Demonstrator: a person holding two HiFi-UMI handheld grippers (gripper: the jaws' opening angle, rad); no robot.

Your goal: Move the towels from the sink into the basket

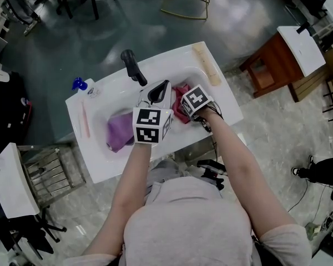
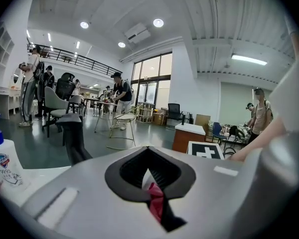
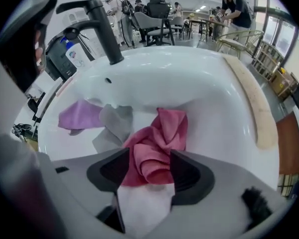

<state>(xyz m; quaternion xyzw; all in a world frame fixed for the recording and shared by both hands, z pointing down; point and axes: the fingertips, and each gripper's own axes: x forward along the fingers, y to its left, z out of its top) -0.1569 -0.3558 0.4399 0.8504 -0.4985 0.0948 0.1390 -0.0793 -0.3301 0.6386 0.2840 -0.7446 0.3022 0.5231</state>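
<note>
- The right gripper, at the lower centre of its view, clamps the pink towel inside the sink.
- A purple towel lies at the basin's left.
- The left gripper has its jaws almost together, with a red sliver in the gap.

Head view: above sink; right gripper view: close, same sink; left gripper view: level, roomward.

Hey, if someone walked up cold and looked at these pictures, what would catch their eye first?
First, the bunched pink towel in the white sink, with the right gripper jaws clamped on its near folds. Next, the purple towel and the grey towel lying at the basin's left side, in front of the black faucet.
</note>
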